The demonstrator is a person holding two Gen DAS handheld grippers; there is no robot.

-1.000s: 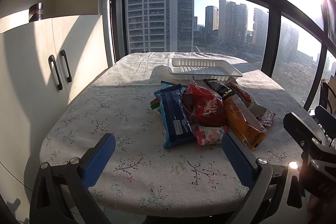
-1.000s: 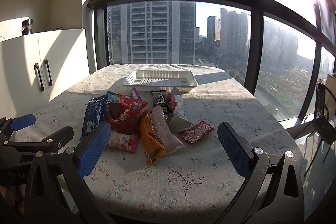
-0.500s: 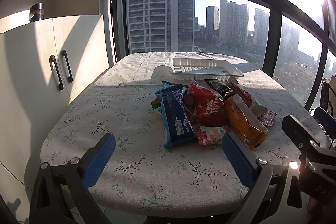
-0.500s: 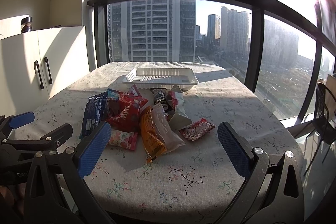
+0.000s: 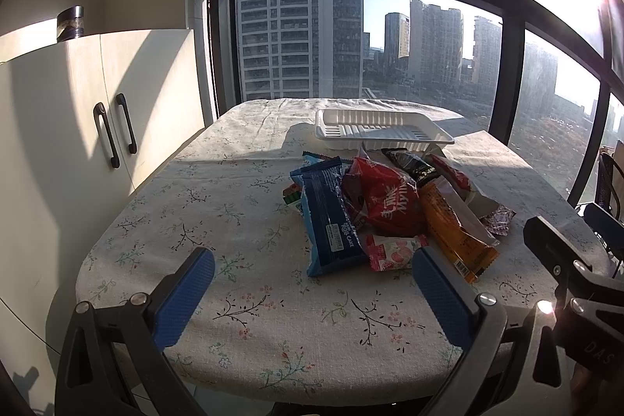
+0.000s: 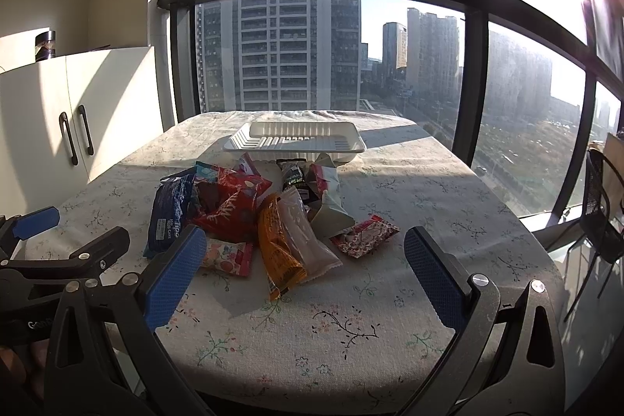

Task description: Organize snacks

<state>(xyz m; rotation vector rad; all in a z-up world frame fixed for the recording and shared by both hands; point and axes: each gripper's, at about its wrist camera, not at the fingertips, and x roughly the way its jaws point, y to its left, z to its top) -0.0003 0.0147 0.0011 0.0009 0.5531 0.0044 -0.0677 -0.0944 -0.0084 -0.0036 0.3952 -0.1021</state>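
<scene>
Both views crept closer; white tray (image 5: 384,131) seemingly holds nothing.

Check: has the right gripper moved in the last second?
Yes, slightly: the right gripper eased forward and tilted down; the white plastic tray sits a bit lower and larger in its view.

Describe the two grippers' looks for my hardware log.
The left gripper and right gripper match: black frames with triangular cut-outs, silver bolts, and fingers faced with blue textured pads. White lettering, partly cut off, marks each body where it shows in the other camera. No cables or sleeves show.
</scene>
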